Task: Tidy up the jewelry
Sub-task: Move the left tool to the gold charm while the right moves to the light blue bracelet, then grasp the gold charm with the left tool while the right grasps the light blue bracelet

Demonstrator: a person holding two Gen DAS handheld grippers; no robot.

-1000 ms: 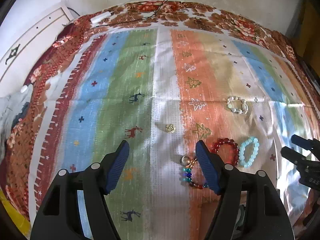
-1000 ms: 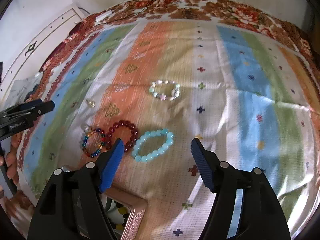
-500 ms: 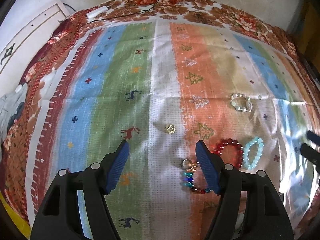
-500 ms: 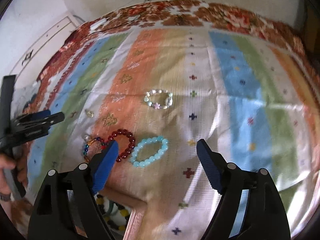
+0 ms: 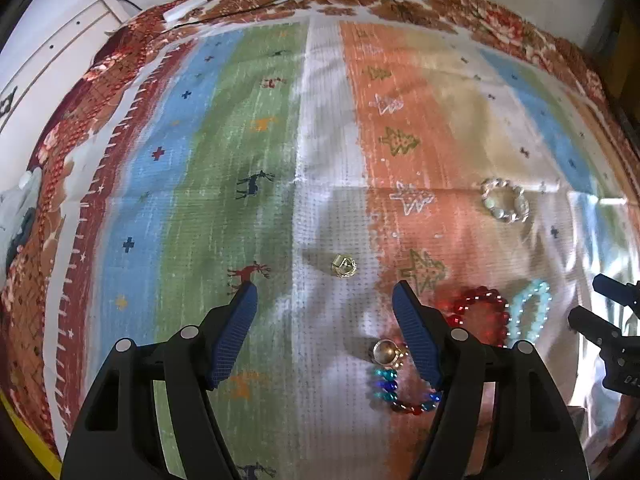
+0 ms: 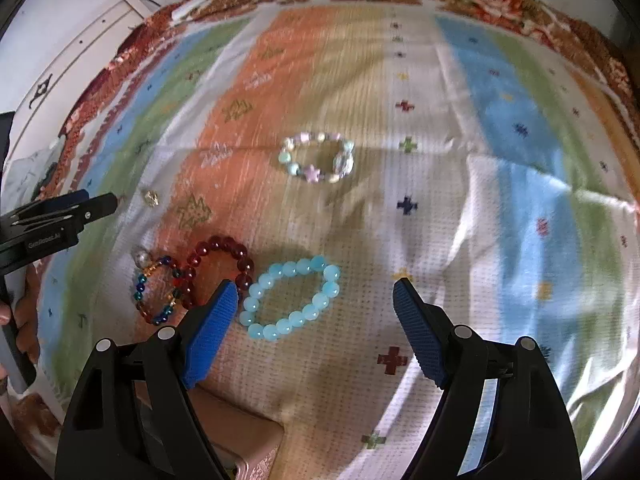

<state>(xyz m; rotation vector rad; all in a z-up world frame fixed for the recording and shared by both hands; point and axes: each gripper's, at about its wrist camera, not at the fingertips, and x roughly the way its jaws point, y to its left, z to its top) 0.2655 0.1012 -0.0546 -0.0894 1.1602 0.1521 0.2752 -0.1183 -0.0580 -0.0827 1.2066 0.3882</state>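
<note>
Several pieces lie on the striped cloth. A light blue bead bracelet [image 6: 292,298] lies just ahead of my open, empty right gripper [image 6: 314,308]; it also shows in the left wrist view [image 5: 528,316]. A dark red bead bracelet [image 6: 218,266] [image 5: 478,316] and a multicolour bracelet with a silver bell [image 6: 158,290] [image 5: 394,380] lie left of it. A pastel bracelet [image 6: 318,158] [image 5: 505,205] lies farther off. A small gold ring [image 5: 344,266] [image 6: 152,198] sits just ahead of my open, empty left gripper [image 5: 324,304].
A pink jewelry box [image 6: 244,444] stands under the right gripper near the cloth's front edge. A white cabinet [image 5: 52,52] stands at the far left. A cable and a white plug [image 5: 184,12] lie at the far edge of the bed.
The left gripper moved forward a little toward the gold ring. The right gripper dipped back, then came closer to the light blue bracelet. Both grippers stayed open.
</note>
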